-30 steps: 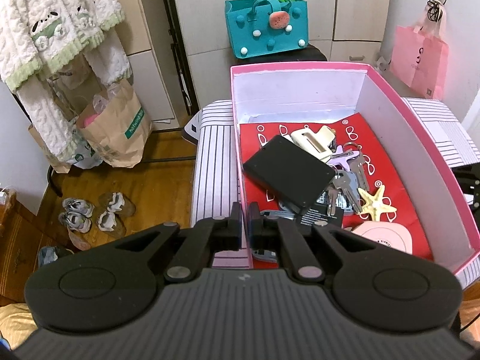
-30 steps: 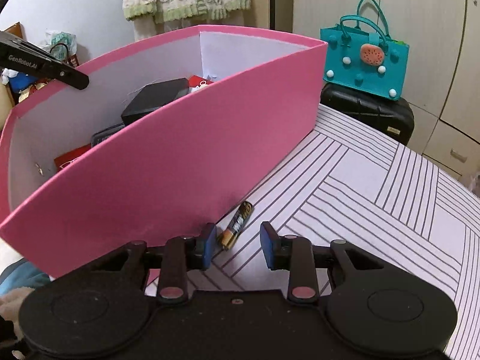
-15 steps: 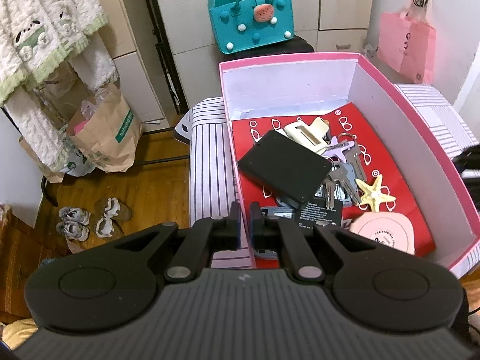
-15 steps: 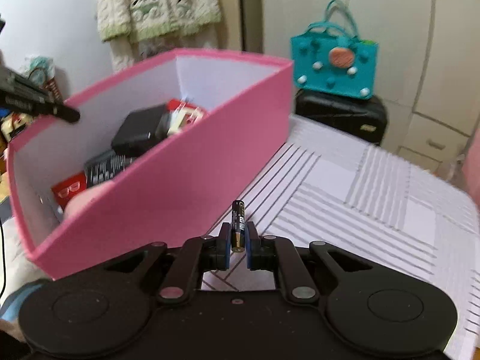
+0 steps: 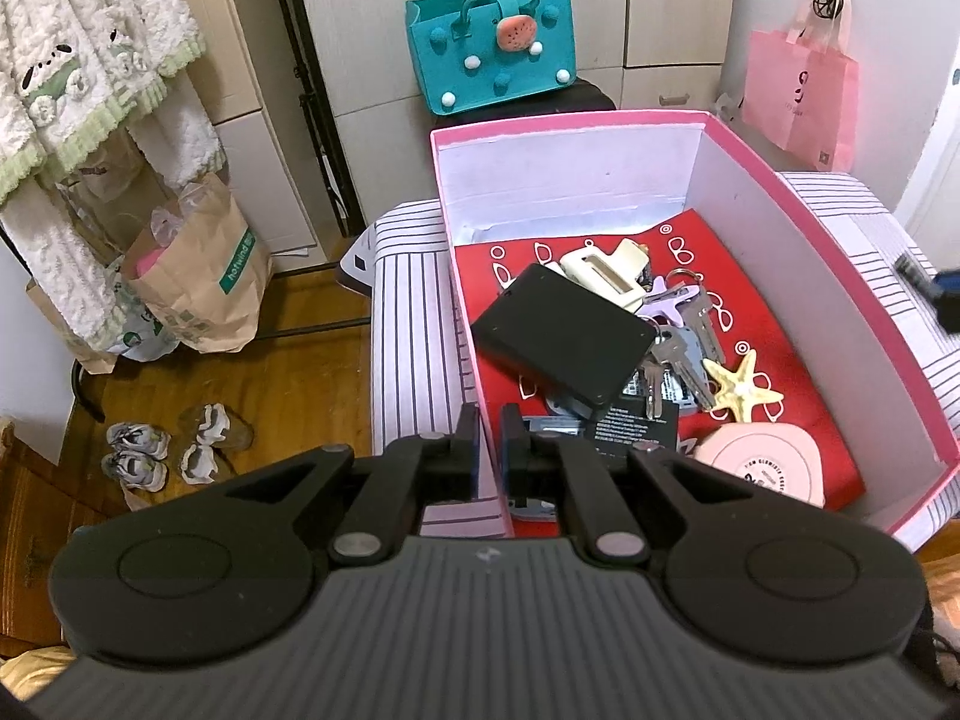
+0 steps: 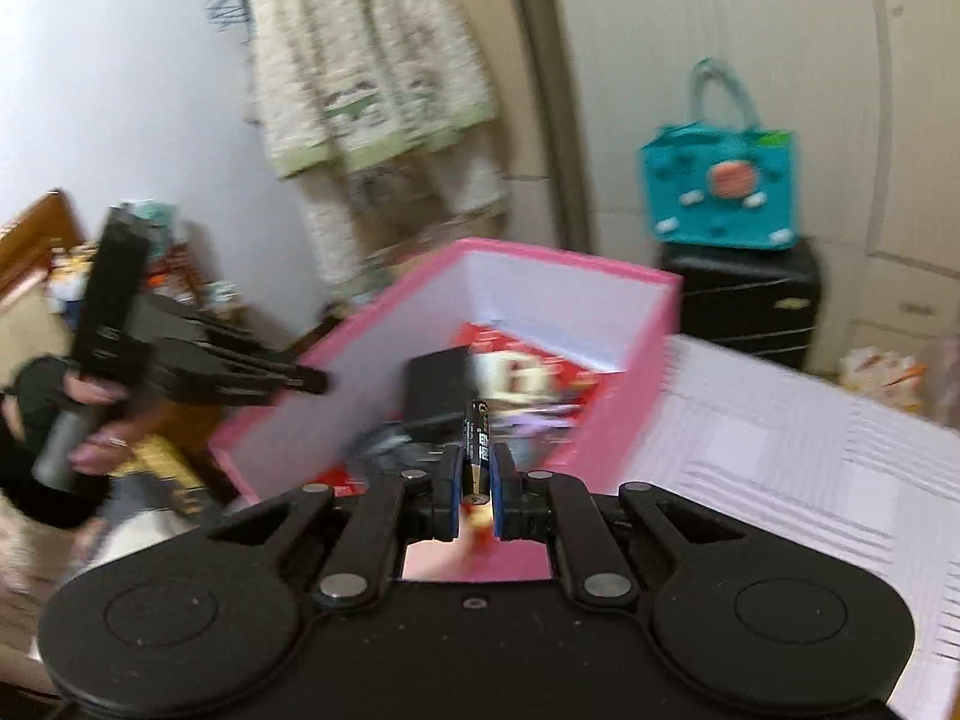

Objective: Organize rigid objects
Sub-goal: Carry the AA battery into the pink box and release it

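A pink box (image 5: 780, 276) stands on the striped cloth (image 5: 414, 324). Inside, on red paper, lie a black case (image 5: 564, 342), keys (image 5: 678, 354), a starfish (image 5: 741, 387), a cream clip (image 5: 606, 270) and a round pink disc (image 5: 756, 468). My left gripper (image 5: 489, 432) is shut on the box's near left wall; the right wrist view shows the left gripper (image 6: 300, 381) at that wall. My right gripper (image 6: 476, 468) is shut on a black battery (image 6: 476, 444), upright, in the air over the pink box (image 6: 558, 276) at its near side.
A teal bag (image 5: 492, 48) sits on a black suitcase (image 6: 744, 306) behind the box. A pink bag (image 5: 798, 96) hangs at the right. On the left are a paper bag (image 5: 198, 276), shoes (image 5: 168, 450) on the wooden floor, and a hanging cream garment (image 5: 90, 60).
My right gripper shut on the battery that lay on the striped cloth beside the box and lifted it above the box's rim. The left gripper kept its hold on the wall.
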`<state>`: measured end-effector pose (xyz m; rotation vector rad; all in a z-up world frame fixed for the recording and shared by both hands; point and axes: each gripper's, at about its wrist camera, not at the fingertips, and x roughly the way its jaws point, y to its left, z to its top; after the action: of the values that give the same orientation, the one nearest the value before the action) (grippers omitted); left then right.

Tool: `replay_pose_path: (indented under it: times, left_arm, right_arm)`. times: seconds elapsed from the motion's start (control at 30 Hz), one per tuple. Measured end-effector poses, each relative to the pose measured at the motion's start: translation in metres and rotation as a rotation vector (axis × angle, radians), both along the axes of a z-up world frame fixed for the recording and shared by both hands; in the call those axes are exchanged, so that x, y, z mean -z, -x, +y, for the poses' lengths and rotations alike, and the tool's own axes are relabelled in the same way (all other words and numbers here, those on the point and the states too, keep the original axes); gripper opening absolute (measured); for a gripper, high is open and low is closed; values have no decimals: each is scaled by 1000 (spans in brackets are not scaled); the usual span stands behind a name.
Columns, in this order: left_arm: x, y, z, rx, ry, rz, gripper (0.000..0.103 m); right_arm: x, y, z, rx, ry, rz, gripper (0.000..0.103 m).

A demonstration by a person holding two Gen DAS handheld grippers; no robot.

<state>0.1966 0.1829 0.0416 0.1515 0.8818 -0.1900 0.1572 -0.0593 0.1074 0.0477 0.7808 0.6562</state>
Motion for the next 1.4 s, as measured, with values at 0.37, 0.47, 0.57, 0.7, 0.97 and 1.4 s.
replay_pose_path:
  times: [0.37,0.47,0.57,0.7,0.97,1.4]
  left_arm:
    - [2,0,8,20,44,-5,7]
    - [1,0,8,28,39,-7,7]
    - [1,-1,8,34,40,-4,7]
    - [1,0,8,39,40,-3,8]
    - [1,0,8,39,40,-3,8]
    - [-4,7,1,-10,8,-1,7]
  right_arm:
    - [33,-38,98,-197,46,170,12]
    - [42,-46,112,-217,71,184,12]
    - [50,-51,120,-225,105,193,12]
    - [57,-54,126,-199,175,178,13]
    - [43,-45,105,-110,182,96,20]
    - [17,-15,61,16,136,44,38]
